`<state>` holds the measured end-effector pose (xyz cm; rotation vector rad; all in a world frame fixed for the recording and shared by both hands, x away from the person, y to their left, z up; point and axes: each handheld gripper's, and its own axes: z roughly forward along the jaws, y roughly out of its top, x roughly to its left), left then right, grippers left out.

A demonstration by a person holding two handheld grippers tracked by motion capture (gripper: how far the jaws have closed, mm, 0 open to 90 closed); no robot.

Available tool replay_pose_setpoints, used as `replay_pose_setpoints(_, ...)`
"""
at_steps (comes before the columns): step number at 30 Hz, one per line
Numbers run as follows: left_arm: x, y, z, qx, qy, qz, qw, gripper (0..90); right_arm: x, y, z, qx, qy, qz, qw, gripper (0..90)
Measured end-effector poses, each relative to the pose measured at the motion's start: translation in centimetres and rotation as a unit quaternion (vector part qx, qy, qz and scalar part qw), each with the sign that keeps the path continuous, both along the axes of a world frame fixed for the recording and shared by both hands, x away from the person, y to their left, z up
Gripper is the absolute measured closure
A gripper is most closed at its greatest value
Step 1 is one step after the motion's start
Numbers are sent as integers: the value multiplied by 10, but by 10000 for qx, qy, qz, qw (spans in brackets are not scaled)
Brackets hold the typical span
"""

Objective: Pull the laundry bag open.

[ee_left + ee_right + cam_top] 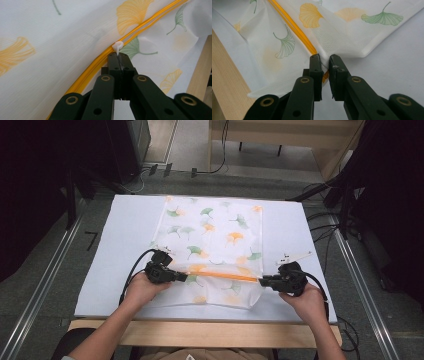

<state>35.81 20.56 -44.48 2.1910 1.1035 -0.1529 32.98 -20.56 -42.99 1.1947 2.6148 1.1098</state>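
Near the table's (pixel 125 220) front edge lies the bag (pixel 210 240). Left gripper (pixel 186 278) jaws fully shut on the white slider (pixel 117 46); right gripper (pixel 262 281) jaws nearly shut, pinching the zip's (pixel 225 275) end. Advice: keep right anchored, zip taut, draw slider straight along the track.

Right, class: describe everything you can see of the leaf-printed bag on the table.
The bag is thin white translucent fabric-like plastic printed with green and orange ginkgo leaves. An orange zip strip crosses it near the person's side, with a small white slider. It lies flat on the white table, slightly lifted along the zip. The left tool is shut on the slider; the right tool pinches the zip's other end.
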Motion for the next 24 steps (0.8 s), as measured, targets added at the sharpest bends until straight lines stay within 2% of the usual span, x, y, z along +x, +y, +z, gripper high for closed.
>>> replay_pose_setpoints(6,-3,19,1,24,109,144,9998,900,2,0,0,-6,21,-10,10000,835)
replay_pose_setpoints(9,-5,28,4,-88,89,227,9997,900,4,1,-1,-15,48,28,10000,835)
replay_pose_setpoints(12,-6,30,5,-116,86,303,9994,900,5,4,0,-17,33,68,10000,835)
replay_pose_setpoints(24,-7,29,5,-135,72,295,9994,900,9,4,-1,-17,58,43,10000,835)
